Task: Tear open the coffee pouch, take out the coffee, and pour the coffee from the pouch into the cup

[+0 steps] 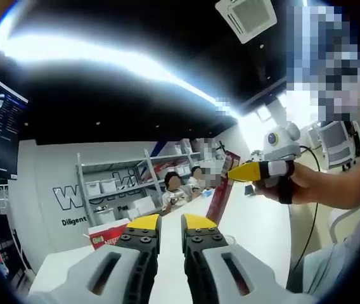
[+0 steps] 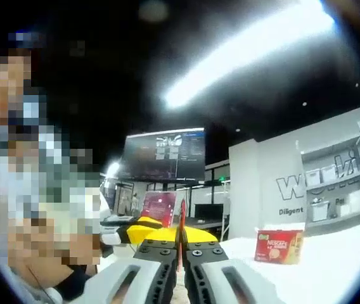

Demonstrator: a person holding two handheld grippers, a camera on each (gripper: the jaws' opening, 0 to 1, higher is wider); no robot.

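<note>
My right gripper is shut on a thin red coffee pouch, which I see edge-on, standing up between the jaws. In the left gripper view the same pouch hangs as a long red strip from the right gripper's yellow tip, held by a person's hand up and to the right. My left gripper stands open with a narrow gap and nothing in it, below and left of the pouch. Its yellow tip comes in from the left, close beside the pouch.
A red Nescafe box stands on the white table; it also shows behind my left jaw. Shelves with white bins and two seated people are at the far end. A dark monitor hangs behind.
</note>
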